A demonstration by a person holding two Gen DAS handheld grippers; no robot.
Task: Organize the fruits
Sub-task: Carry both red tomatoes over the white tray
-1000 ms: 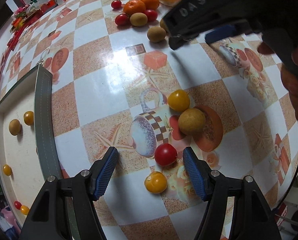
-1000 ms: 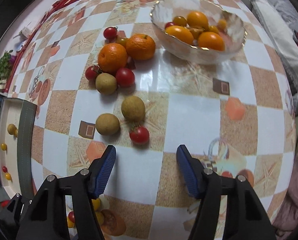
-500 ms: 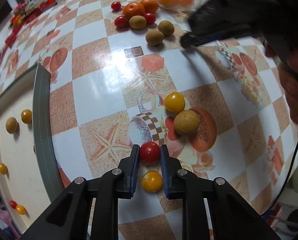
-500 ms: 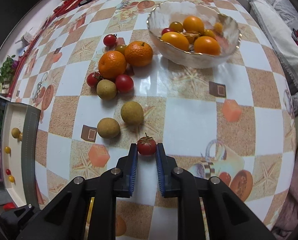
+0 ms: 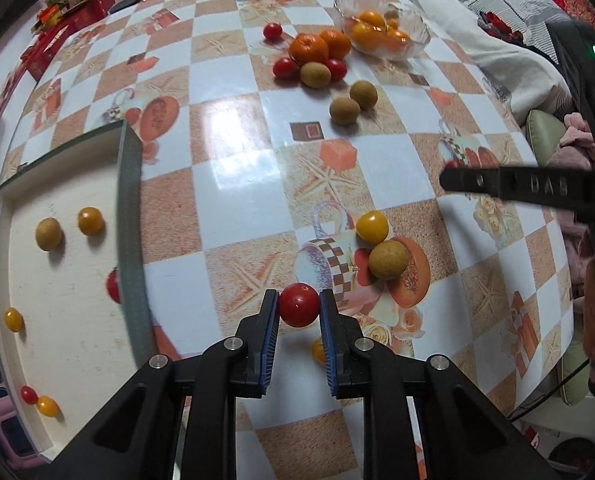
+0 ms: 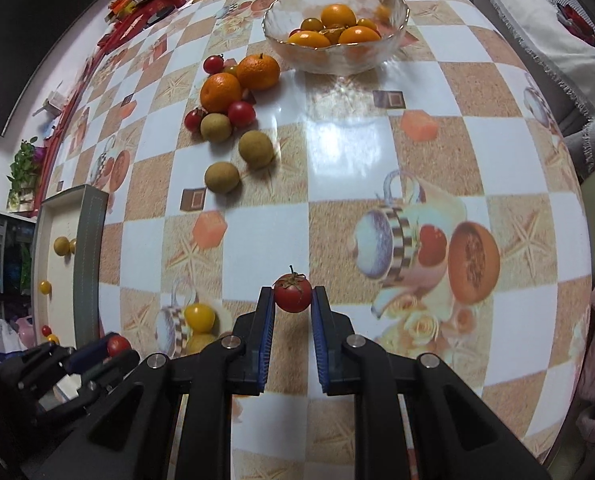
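Note:
My left gripper point(image 5: 298, 307) is shut on a red cherry tomato point(image 5: 299, 305) and holds it above the table. A yellow tomato point(image 5: 371, 226), a tan longan point(image 5: 388, 259) and a small yellow fruit point(image 5: 318, 350) lie just beyond and under it. My right gripper point(image 6: 293, 300) is shut on a stemmed red cherry tomato point(image 6: 292, 292), lifted over the table. The left gripper with its tomato also shows low left in the right wrist view point(image 6: 115, 345). A glass bowl point(image 6: 393, 36) holds oranges and yellow fruit.
A cream tray point(image 5: 65, 280) with a grey rim at the left holds several small fruits. Oranges point(image 6: 239, 80), red tomatoes point(image 6: 241, 114) and longans point(image 6: 255, 149) are grouped near the bowl. Red packets line the far edge. A cushion and bedding lie at the right.
Both grippers closed on their red tomatoes and lifted them off the table. The right gripper pulled back from the fruit cluster toward the near side.

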